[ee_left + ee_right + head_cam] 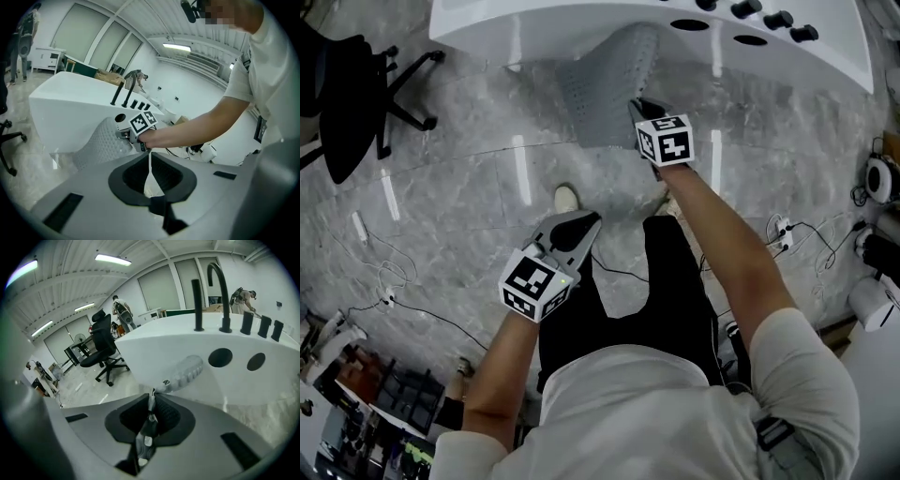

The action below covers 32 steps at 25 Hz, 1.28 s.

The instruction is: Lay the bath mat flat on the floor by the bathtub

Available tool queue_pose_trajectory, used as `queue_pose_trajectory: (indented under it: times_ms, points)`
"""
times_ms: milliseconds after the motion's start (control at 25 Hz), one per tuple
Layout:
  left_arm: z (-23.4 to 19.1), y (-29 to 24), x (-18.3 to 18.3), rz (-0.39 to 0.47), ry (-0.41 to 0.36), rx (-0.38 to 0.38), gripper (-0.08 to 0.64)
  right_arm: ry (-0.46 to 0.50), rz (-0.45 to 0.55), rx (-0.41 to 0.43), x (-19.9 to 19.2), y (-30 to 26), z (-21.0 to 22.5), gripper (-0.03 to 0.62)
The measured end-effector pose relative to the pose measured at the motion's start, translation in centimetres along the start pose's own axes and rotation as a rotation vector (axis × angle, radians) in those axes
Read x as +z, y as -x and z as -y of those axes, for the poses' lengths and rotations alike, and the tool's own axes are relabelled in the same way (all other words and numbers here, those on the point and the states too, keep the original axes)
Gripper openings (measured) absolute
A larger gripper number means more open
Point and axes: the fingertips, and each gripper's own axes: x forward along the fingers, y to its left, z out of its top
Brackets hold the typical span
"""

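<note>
The grey dotted bath mat (605, 80) hangs in front of the white bathtub's (487, 23) side wall, its lower part above the marble floor. My right gripper (636, 106) is shut on the mat's right edge. In the right gripper view the mat (185, 372) runs out from the right gripper (152, 394) toward the tub. My left gripper (589, 221) is lower and nearer my body, shut with nothing in it, apart from the mat. In the left gripper view the left gripper (150, 155) points at the mat (101, 143) and the right gripper (126, 134).
A black office chair (352, 94) stands at the left. Black tap fittings (769, 19) sit on the tub's rim. Cables and a power strip (782, 230) lie on the floor at the right. My shoe (566, 198) is just ahead of the left gripper. Clutter fills the lower left.
</note>
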Motion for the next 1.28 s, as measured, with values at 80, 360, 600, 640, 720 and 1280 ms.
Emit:
queue_pose_trajectory:
  times_ms: [80, 360, 600, 640, 720, 1280]
  points:
    - [0.8, -4.3, -0.3, -0.010, 0.016, -0.035, 0.029, 0.009, -0.028, -0.042, -2.8, -0.7, 4.9, 0.041]
    - [4.1, -17.0, -0.6, -0.119, -0.150, -0.143, 0.029, 0.020, -0.124, -0.155, -11.1, -0.8, 20.0, 0.042]
    - [4.5, -24.0, -0.6, -0.159, -0.155, -0.186, 0.029, 0.027, -0.185, -0.216, -15.4, -0.3, 29.6, 0.044]
    - [4.6, -25.1, -0.7, -0.165, -0.157, -0.187, 0.029, 0.035, -0.194, -0.225, -16.0, 0.0, 31.1, 0.044]
    - [5.0, -27.4, -0.7, -0.174, -0.154, -0.191, 0.029, 0.044, -0.213, -0.230, -17.5, 0.4, 33.9, 0.046]
    - [6.5, -40.6, -1.3, -0.205, -0.138, -0.205, 0.029, -0.003, -0.297, -0.242, -26.2, -0.2, 44.9, 0.070]
